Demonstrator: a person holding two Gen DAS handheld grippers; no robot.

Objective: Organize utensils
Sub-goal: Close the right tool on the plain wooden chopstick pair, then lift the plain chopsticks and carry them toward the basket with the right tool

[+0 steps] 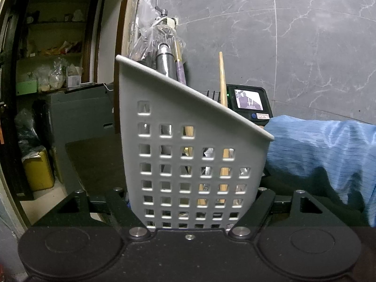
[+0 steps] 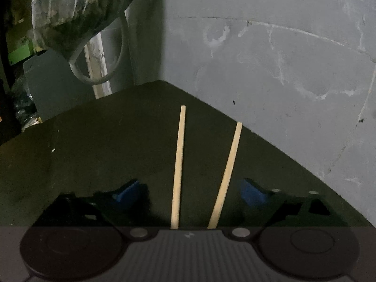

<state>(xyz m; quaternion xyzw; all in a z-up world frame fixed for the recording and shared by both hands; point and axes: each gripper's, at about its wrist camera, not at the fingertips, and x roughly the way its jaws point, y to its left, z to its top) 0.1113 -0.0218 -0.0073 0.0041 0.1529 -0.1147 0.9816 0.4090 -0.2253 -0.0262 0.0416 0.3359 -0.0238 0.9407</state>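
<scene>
The left tongs [image 1: 191,208] are clamped on the grey perforated utensil caddy [image 1: 188,155], one finger against each side wall near its base. The caddy stands on the dark bench [image 1: 98,159], and its rim slopes down to the right. Inside it, rising above the rim, are a steel cylinder [image 1: 165,61], a purple-handled utensil [image 1: 181,70] and a wooden stick [image 1: 222,77] (more wood shows through the holes). Behind the caddy is a small screen device [image 1: 250,102]; to its right, a blue sleeve [image 1: 324,145].

The right tongs [image 2: 192,195] stand apart, blue pads [image 2: 252,192] wide, around two wooden chopsticks [image 2: 178,164] lying on the bench, touching neither.
</scene>
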